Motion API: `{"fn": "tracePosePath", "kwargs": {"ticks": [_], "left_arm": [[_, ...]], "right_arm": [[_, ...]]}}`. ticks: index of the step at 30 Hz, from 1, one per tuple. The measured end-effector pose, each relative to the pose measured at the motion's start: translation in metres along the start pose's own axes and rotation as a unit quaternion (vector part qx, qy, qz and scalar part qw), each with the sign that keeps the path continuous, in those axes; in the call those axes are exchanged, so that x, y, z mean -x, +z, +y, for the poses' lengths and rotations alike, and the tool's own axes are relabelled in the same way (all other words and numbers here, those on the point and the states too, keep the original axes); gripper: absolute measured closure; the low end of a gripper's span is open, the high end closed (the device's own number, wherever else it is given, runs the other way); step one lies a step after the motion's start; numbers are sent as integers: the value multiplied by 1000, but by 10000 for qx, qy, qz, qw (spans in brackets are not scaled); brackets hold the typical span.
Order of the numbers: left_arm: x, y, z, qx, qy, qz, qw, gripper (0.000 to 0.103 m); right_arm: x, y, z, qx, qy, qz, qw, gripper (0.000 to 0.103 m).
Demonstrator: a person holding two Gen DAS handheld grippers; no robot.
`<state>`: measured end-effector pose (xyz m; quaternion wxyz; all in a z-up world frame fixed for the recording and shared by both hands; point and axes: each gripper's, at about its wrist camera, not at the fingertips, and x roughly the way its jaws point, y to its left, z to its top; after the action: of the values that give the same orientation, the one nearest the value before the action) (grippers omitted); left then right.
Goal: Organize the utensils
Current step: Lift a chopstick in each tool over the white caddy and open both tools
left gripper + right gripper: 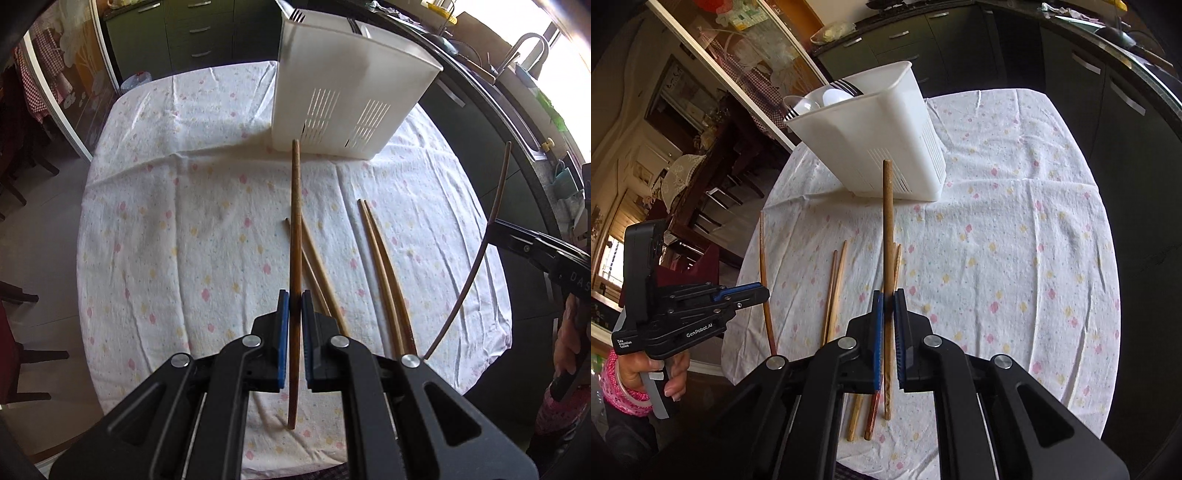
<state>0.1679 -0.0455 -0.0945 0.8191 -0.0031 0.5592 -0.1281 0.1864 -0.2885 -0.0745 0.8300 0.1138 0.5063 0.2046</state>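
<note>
Your left tongs (pixel 294 306) clamp one chopstick (pixel 295 221); your right tongs (pixel 888 306) clamp another (pixel 887 229); ahead, the caddy (pixel 343 92) hides its utensils' handles.

Both wrist views look steeply down along their fingers (pixel 284 317) at the desk (pixel 184 221); both share the basket (pixel 886 122) at its far edge.

We see flowered cloth (pixel 192 206) over whole table; dark cabinets (pixel 960 48) behind far edge; tap (pixel 524 48) at right; chairs (pixel 22 354) at left.
</note>
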Motion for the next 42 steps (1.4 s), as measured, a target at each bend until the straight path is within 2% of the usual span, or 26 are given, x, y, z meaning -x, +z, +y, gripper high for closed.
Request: {"fn": "tracePosePath", "kwargs": {"ticks": [3, 7, 13, 18, 26, 32, 35, 42], "left_arm": [[18, 7, -5, -91, -40, -242, 9997, 96], [36, 14, -13, -165, -75, -502, 9986, 96], [62, 28, -19, -189, -137, -859, 9960, 96], [96, 55, -28, -223, -209, -1343, 9905, 96], [155, 115, -52, -347, -161, -2382, 9705, 96], [151, 153, -57, -303, 65, -2881, 9571, 96], [135, 165, -56, -250, 138, -2917, 9561, 96], [74, 172, -46, -163, 392, -2083, 9772, 96]], "right_arm": [[26, 1, -6, 59, 66, -166, 9998, 96], [42, 2, -5, 109, 83, -334, 9994, 96], [54, 8, -4, 137, 61, -466, 9988, 96], [60, 11, -5, 142, 56, -512, 9986, 96], [63, 10, -6, 141, 72, -501, 9986, 96], [69, 11, -10, 114, 105, -562, 9983, 96], [72, 13, -10, 121, 103, -587, 9981, 96], [85, 30, -3, 202, 48, -743, 9970, 96]]}}
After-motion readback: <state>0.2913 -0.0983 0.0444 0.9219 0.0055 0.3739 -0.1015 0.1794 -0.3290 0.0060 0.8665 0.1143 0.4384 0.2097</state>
